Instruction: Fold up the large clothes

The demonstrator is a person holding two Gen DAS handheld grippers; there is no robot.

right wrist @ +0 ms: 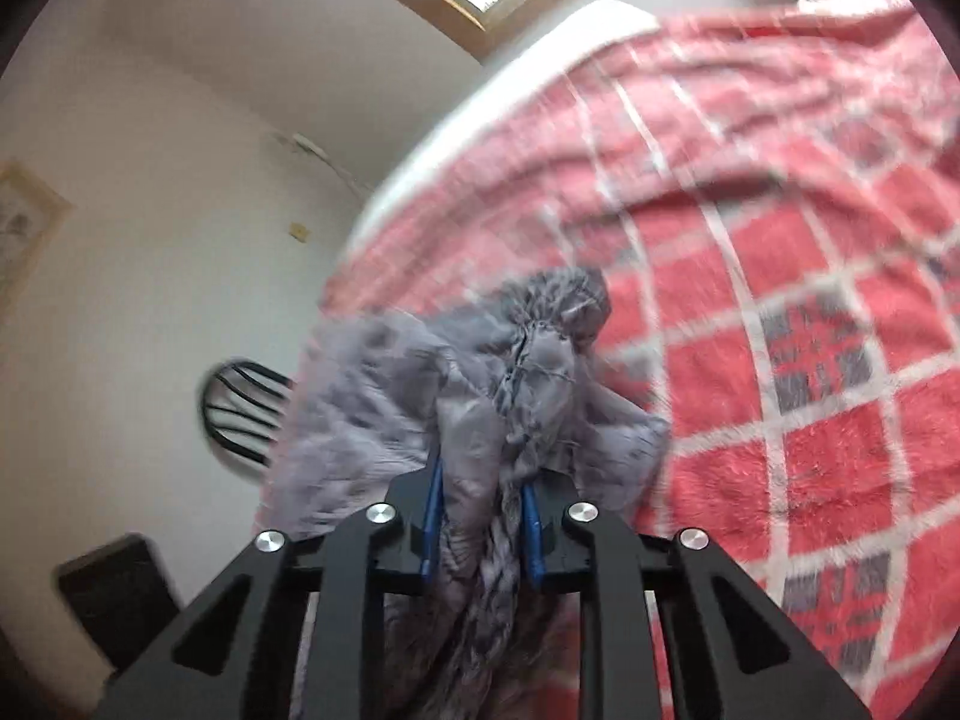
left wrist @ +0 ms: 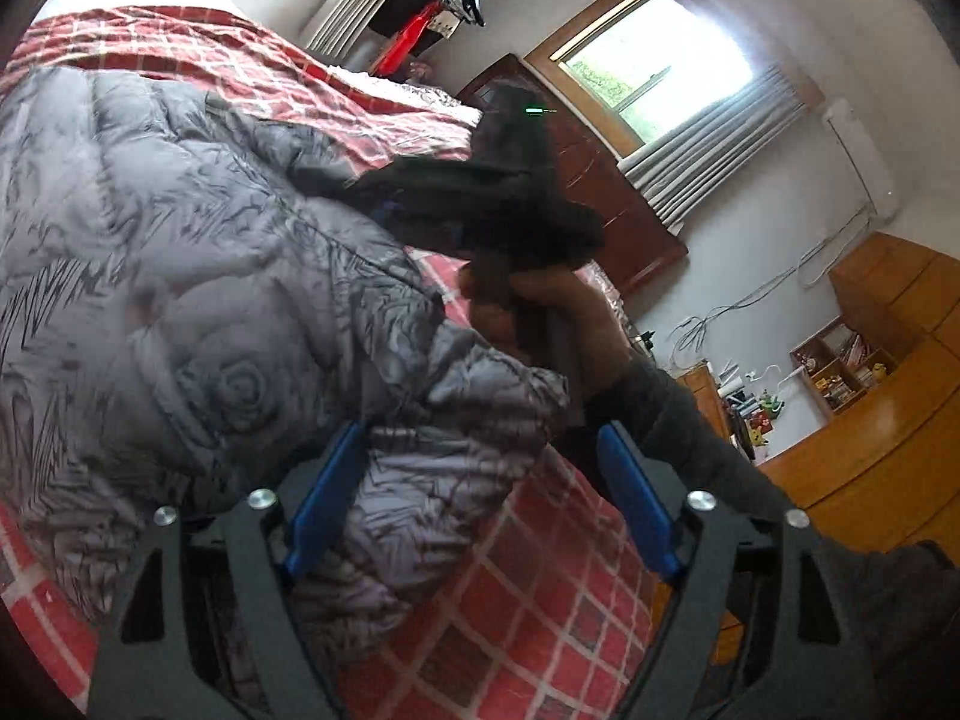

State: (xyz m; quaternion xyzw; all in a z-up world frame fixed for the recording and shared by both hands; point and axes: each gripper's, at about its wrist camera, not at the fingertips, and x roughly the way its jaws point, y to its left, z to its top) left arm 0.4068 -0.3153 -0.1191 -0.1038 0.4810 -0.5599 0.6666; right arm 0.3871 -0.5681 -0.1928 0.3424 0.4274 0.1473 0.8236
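Note:
A grey patterned puffer jacket [left wrist: 198,276] lies spread on a red checked blanket [left wrist: 540,612] on the bed. My left gripper [left wrist: 477,438] hangs over the jacket's near edge with its blue pads wide apart. A fold of the jacket lies against the left pad, and the right pad is off the cloth. A person's hand [left wrist: 540,306] in a dark sleeve holds the right tool's black body [left wrist: 492,204] at the jacket's far edge. In the right wrist view my right gripper [right wrist: 480,486] is shut on a bunched fold of the jacket [right wrist: 516,360], lifted above the blanket [right wrist: 780,360].
Beyond the bed are a dark wooden cabinet [left wrist: 600,180], a curtained window [left wrist: 654,60] and a wooden shelf unit [left wrist: 870,360] with small items. A black chair [right wrist: 240,414] and a dark box [right wrist: 114,594] stand by the white wall beside the bed's edge.

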